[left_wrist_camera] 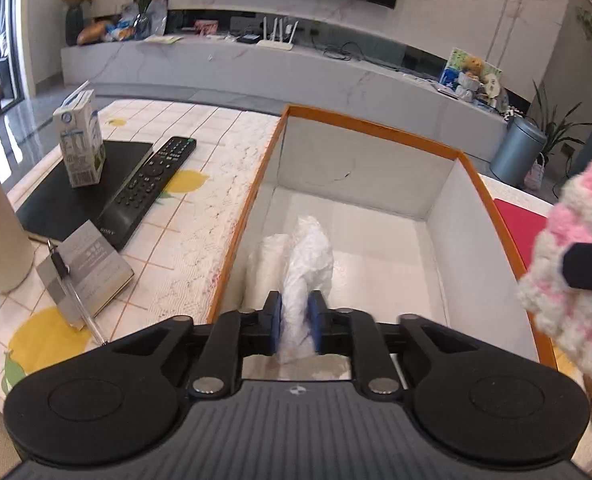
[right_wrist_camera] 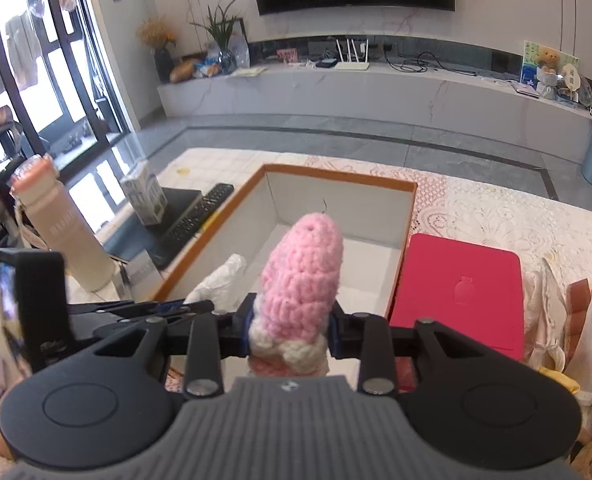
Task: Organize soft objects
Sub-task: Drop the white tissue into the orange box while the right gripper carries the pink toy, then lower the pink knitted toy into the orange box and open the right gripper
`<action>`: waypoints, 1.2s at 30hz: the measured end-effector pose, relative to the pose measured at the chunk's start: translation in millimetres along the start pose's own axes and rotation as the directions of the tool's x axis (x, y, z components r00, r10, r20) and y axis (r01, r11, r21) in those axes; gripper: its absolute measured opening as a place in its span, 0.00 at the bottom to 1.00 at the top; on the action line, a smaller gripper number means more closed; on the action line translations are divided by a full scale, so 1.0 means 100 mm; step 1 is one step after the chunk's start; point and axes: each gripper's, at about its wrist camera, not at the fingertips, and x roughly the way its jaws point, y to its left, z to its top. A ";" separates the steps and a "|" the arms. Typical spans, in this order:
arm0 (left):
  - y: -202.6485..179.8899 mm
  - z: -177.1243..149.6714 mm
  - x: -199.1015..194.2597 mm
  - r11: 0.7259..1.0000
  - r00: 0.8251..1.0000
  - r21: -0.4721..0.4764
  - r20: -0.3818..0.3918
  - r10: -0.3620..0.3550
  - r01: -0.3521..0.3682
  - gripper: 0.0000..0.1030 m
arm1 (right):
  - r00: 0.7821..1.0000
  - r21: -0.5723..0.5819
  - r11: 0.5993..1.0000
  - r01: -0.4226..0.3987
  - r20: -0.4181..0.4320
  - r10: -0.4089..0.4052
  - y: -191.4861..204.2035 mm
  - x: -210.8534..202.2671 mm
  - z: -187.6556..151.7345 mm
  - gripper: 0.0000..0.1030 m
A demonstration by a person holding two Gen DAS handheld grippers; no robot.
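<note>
An open white box with an orange rim (left_wrist_camera: pixel 370 124) stands on the table; it also shows in the right wrist view (right_wrist_camera: pixel 336 180). My left gripper (left_wrist_camera: pixel 296 320) is shut on a crumpled white plastic bag (left_wrist_camera: pixel 310 256) and holds it over the box's near left part. The bag also shows in the right wrist view (right_wrist_camera: pixel 219 280). My right gripper (right_wrist_camera: pixel 291 332) is shut on a pink and white crocheted soft item (right_wrist_camera: pixel 304 280), held above the box's near edge. That item shows at the right edge of the left wrist view (left_wrist_camera: pixel 572 252).
Left of the box lie a TV remote (left_wrist_camera: pixel 151 184), a milk carton (left_wrist_camera: pixel 81 140) on a black pad, a small notebook with a pen (left_wrist_camera: pixel 83 276) and a cream bottle (right_wrist_camera: pixel 63 232). A red lid (right_wrist_camera: pixel 460 292) lies right of the box. Bags crowd the far right.
</note>
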 end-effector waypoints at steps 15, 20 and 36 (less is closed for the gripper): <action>0.06 -0.04 -0.56 0.997 0.963 -0.073 0.271 0.005 0.015 0.84 | 0.998 0.039 0.999 0.025 -0.050 -0.023 -0.03 0.06 -0.05 0.32; 0.20 0.04 -0.55 0.989 0.971 -0.142 0.240 -0.008 0.043 0.84 | 0.994 0.019 0.998 0.066 -0.085 -0.064 0.05 0.19 -0.06 0.32; 0.59 0.01 -0.30 0.957 0.991 -0.272 0.113 -0.070 0.099 0.84 | 0.978 0.070 0.997 0.027 -0.207 -0.012 0.15 1.07 0.03 0.33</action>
